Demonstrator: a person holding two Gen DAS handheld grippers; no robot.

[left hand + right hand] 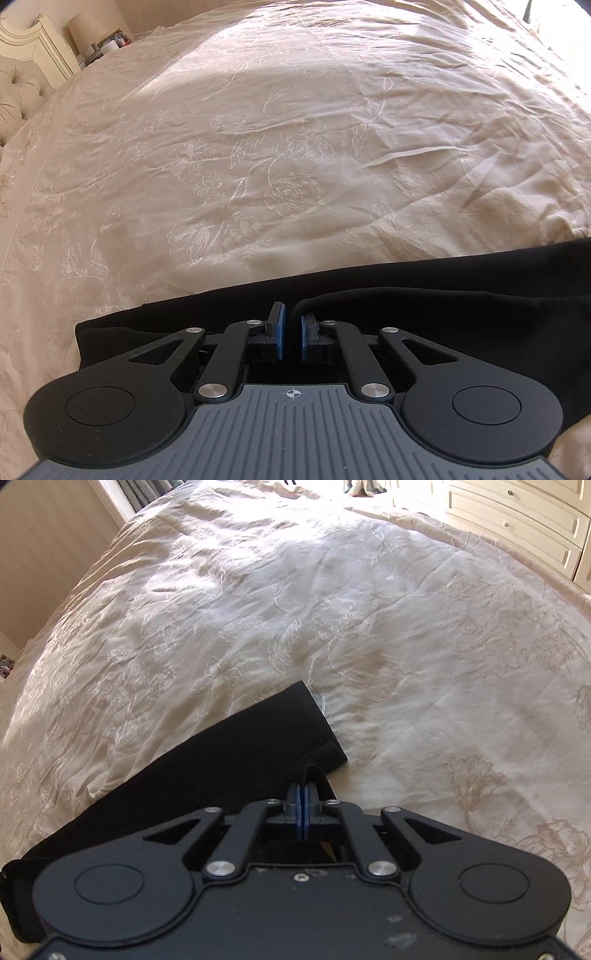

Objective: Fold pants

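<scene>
Black soft-fabric pants (424, 295), spread in a dark band across the near edge of the cream bed cover with embroidered flowers (277, 166). In the left wrist view: left tongs (291, 332) angled down onto the cloth, blue pads (280, 338) drawn close with a narrow slit showing, a raised fold of black fabric right at the tips; clenched, though a hold on the cloth cannot be told. Tufted headboard (18, 92) and cream lamp (86, 26) far at upper left.

In the right wrist view: same pants (229, 760), one leg end lying square-cut on the cover (369, 627). Right tongs (303, 801) clenched, pads pressed flat together, pinching a thin black edge of the pants near the hem. White drawers (524, 520) at upper right.
</scene>
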